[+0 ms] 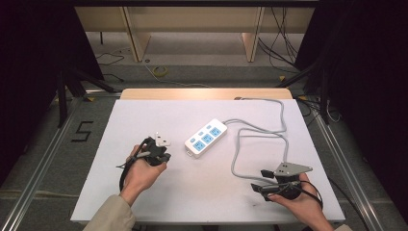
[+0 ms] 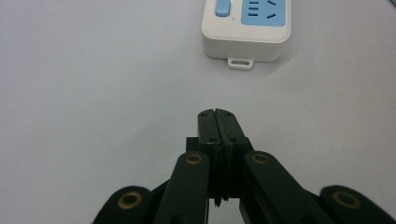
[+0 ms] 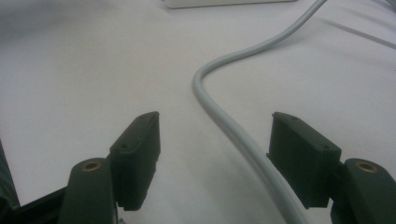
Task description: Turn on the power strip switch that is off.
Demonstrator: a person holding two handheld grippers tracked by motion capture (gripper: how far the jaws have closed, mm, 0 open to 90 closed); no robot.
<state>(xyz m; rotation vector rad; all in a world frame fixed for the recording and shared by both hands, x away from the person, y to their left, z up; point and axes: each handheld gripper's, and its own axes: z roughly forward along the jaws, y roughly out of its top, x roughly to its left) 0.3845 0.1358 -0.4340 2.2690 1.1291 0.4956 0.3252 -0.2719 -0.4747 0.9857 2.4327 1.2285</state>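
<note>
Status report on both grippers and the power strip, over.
Left gripper shut, empty, short of the power strip. Right gripper open, jaws either side of the grey cable, not clamped. Nothing in the way.

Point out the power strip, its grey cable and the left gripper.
power strip (image 1: 206,138): high view, on its white top face between the blue sockets.
grey cable (image 3: 224,122): right gripper view, on the bend between the open jaws.
left gripper (image 2: 218,122): left gripper view, at its shut fingertips.
</note>
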